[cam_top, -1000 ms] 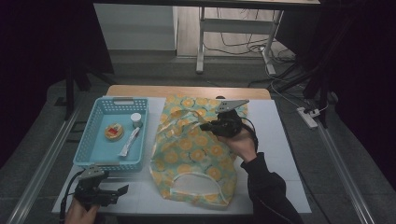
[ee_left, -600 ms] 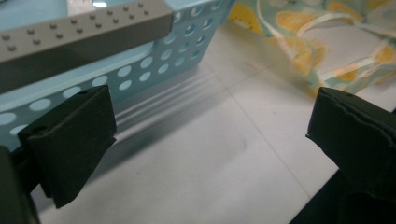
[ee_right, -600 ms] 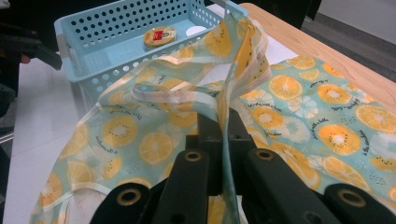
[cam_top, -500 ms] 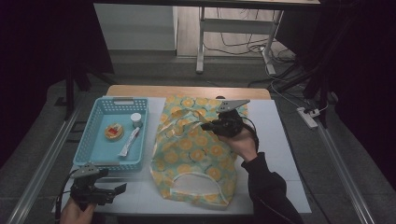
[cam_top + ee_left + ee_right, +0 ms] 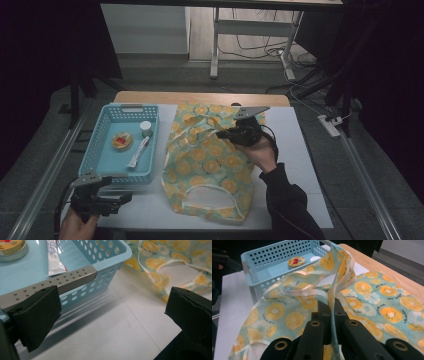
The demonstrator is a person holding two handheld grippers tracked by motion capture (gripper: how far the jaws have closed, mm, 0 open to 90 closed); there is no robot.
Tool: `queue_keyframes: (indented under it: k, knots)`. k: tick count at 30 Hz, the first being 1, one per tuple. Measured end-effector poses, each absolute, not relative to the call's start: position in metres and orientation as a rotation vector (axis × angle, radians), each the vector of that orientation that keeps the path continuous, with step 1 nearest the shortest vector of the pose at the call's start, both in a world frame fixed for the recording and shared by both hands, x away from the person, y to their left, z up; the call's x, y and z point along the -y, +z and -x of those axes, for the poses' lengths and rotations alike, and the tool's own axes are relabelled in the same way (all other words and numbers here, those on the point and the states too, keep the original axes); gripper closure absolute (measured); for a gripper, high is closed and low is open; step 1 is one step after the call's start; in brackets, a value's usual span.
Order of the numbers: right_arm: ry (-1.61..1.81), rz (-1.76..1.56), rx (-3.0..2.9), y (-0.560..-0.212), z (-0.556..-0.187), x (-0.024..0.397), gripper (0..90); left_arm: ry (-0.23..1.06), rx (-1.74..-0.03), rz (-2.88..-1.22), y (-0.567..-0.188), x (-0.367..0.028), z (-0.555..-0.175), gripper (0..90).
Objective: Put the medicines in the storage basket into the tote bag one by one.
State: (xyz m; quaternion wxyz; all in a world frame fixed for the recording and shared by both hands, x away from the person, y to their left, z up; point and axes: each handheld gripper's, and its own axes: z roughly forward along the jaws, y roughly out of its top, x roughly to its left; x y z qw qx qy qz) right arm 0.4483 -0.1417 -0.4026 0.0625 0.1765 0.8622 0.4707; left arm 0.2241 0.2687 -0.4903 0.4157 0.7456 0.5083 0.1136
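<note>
Right gripper (image 5: 226, 134) clamped on bag (image 5: 210, 165) fabric, lifted — left gripper (image 5: 120, 199) released, beside basket (image 5: 102, 172).

Orange-print bag (image 5: 207, 165) lies flat on the table, one edge lifted.

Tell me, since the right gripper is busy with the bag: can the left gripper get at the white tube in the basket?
Probably yes. The left gripper has open jaws holding nothing and sits just outside the blue basket. The white tube lies uncovered just past the near rim, so it would only need to lift over that rim.
</note>
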Motion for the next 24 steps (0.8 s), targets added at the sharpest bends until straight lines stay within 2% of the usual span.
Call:
queue_keyframes:
  k: [9,16,24]
  knots:
    - [1.422,-0.538,-2.603,-0.402,-0.448,0.141,89.5,0.248,-1.26,-1.868,-0.481,-0.275,-0.232,0.0]
    - [1.429,-0.534,-2.598,-0.401,-0.447,0.141,89.5,0.322,-1.23,-1.864,-0.474,-0.278,-0.245,0.0]
    - [1.437,-0.533,-2.588,-0.399,-0.447,0.143,89.5,0.359,-1.27,-1.89,-0.471,-0.278,-0.264,0.2]
